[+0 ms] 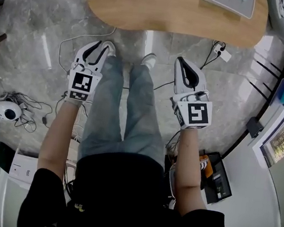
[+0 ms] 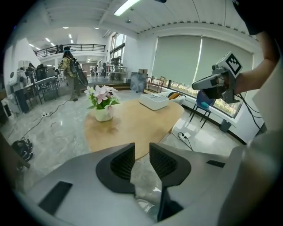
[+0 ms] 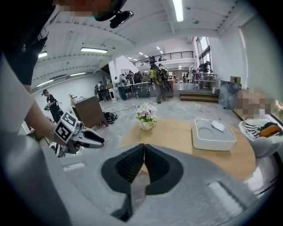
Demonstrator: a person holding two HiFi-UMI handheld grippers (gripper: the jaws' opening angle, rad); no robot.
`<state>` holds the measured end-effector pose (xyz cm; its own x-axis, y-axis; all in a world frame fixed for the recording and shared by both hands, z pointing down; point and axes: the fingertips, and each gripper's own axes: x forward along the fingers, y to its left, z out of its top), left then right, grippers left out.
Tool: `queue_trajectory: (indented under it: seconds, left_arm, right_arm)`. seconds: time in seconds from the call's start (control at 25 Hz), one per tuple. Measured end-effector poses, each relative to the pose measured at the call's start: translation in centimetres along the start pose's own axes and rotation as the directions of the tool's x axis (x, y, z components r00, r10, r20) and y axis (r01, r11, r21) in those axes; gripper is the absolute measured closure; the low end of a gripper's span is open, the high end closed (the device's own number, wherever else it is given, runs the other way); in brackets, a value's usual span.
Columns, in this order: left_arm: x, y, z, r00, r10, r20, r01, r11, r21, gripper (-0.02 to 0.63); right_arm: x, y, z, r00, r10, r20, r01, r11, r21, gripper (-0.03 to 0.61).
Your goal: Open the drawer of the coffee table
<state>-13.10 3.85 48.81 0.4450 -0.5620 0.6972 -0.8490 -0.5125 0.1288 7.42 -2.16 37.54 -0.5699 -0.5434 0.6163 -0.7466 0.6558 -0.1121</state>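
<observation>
No words, numbers or brands are showing clearly enough to read. I am seeing only black-and-white coded squares on the marker cube of my left tongs and the marker cube of my right tongs.

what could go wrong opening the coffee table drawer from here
No drawer shows on the coffee table yet, so a reach would be blind. The right hand-held gripper is shut and may bump rather than grip. A hard pull might jolt the flower vase; the power strip could catch a foot.

Left tongs, right tongs — two; one table; one flowerpot; one tray.
</observation>
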Motion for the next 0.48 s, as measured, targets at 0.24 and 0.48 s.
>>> queue_trajectory:
  seconds: [0.24, 0.48]
  left_arm:
    - [4.5, 1.9, -4.5, 1.0, 0.005, -0.028, -0.006, 0.999, -0.04, 0.485]
    - [9.6, 2.6, -8.9, 0.999, -0.03, -0.042, 0.029, 1.0, -0.011, 0.449]
  right_arm:
    - [3.2, -0.7, -2.9, 1.0, 0.0, -0.016, 0.001, 1.0, 0.024, 0.578]
    - [5.5, -0.9, -5.9, 0.999, -0.003, -0.043, 0.005, 1.0, 0.027, 0.578]
